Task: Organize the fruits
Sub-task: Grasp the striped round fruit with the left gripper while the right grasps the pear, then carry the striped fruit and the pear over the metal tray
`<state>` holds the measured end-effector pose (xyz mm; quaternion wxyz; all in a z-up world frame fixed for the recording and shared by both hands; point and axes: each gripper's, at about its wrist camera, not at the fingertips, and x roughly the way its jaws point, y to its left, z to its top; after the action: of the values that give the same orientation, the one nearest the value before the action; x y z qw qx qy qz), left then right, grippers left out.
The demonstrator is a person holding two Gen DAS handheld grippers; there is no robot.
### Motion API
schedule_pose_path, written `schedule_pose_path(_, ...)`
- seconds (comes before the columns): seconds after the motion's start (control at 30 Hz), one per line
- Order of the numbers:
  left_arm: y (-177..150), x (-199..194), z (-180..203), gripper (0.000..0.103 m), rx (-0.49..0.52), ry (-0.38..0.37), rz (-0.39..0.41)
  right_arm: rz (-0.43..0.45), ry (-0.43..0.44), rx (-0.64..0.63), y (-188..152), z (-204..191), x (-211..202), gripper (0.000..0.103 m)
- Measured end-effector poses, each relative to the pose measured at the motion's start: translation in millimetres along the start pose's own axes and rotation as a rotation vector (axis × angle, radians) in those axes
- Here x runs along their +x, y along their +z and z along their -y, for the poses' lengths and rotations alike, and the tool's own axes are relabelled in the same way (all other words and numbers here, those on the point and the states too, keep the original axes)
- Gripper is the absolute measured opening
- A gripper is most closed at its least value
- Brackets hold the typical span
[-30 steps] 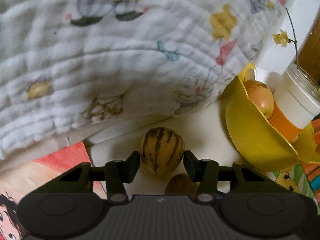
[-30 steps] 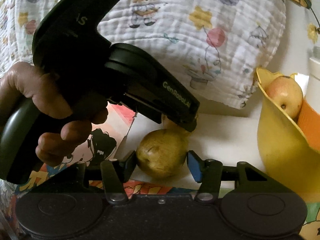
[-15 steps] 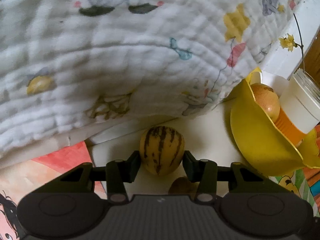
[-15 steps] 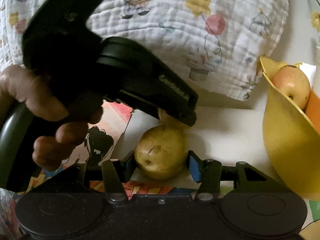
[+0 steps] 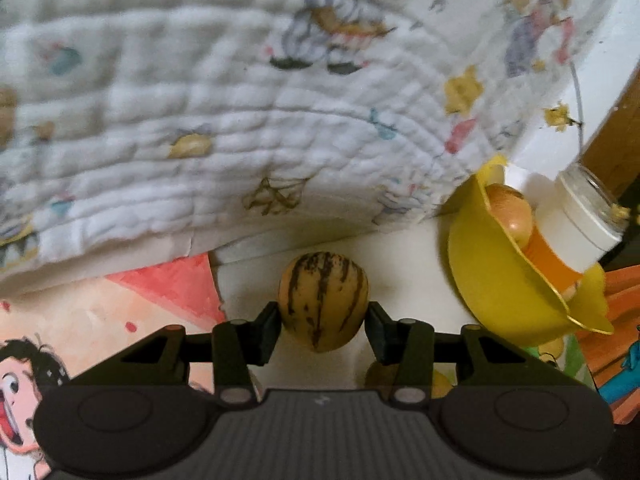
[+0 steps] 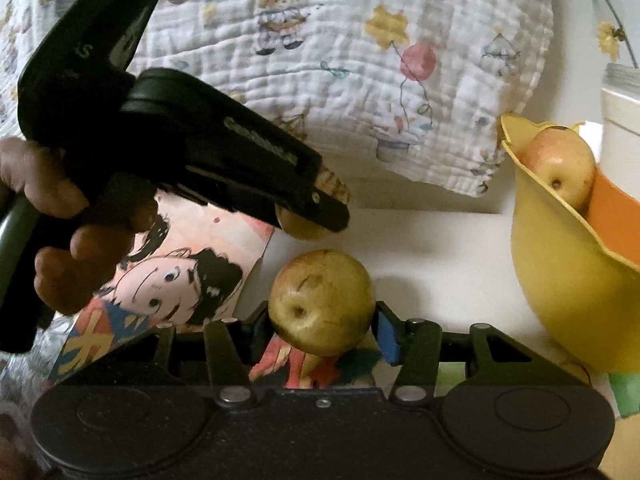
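Fruit count: three. One striped melon [image 5: 323, 304] and one yellow-green pear [image 6: 322, 301] lie left of the yellow bowl [image 6: 560, 272]; one apple [image 6: 560, 168] sits inside it.

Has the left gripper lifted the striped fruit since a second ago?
Yes. The striped fruit, in the left gripper, has risen off the white tabletop.

Both fruits have risen off the white surface: the striped melon [image 5: 323, 300] and the pear [image 6: 322, 302].

We see a striped yellow melon [image 5: 323, 301] lifted at centre, a russet pear [image 6: 322, 302] nearer, and a blushed apple [image 6: 562, 168] in the yellow bowl [image 6: 560, 280] right.
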<state>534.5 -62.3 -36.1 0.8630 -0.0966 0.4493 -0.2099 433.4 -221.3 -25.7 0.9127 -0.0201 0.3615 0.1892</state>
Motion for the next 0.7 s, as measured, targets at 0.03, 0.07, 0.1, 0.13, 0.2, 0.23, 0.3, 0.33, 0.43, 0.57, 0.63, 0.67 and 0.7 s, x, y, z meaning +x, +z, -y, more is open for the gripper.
schedule_pose_path(0.03,-2,-5,2,0.049,0.001,-0.005,0.004,0.005,0.003,-0.002,-2,0,-6,0.055)
schedule_pose_path(0.07,-5,-12,2,0.049,0.002,-0.009,0.006,0.010,0.006,-0.002,-4,0,-11,0.055)
schedule_pose_path(0.1,-8,-17,4,0.049,0.004,-0.012,0.008,0.015,0.008,-0.003,-5,0,-17,0.055)
schedule_pose_path(0.13,-10,-22,6,0.049,0.010,-0.012,0.011,0.021,0.011,-0.003,-6,0,-23,0.055)
schedule_pose_path(0.2,-14,-33,11,0.049,0.019,-0.010,0.017,0.033,0.012,-0.003,-9,0,-34,0.055)
schedule_pose_path(0.23,-17,-39,13,0.049,0.021,-0.015,0.020,0.038,0.013,-0.005,-10,-1,-41,0.055)
schedule_pose_path(0.3,-23,-51,18,0.049,0.020,-0.028,0.024,0.048,0.016,-0.010,-14,-1,-54,0.055)
schedule_pose_path(0.33,-27,-56,21,0.049,0.022,-0.035,0.026,0.052,0.016,-0.013,-16,-1,-60,0.055)
schedule_pose_path(0.43,-40,-73,34,0.049,0.043,-0.043,0.036,0.064,0.018,-0.026,-24,-2,-81,0.055)
schedule_pose_path(0.57,-55,-93,47,0.049,0.055,-0.069,0.046,0.078,0.024,-0.047,-39,-3,-109,0.055)
schedule_pose_path(0.63,-63,-105,53,0.049,0.064,-0.082,0.053,0.079,0.030,-0.055,-49,-3,-123,0.055)
schedule_pose_path(0.67,-67,-110,57,0.049,0.071,-0.088,0.059,0.078,0.033,-0.063,-53,-3,-128,0.054)
schedule_pose_path(0.7,-70,-117,61,0.049,0.077,-0.094,0.065,0.077,0.036,-0.074,-58,-4,-135,0.054)
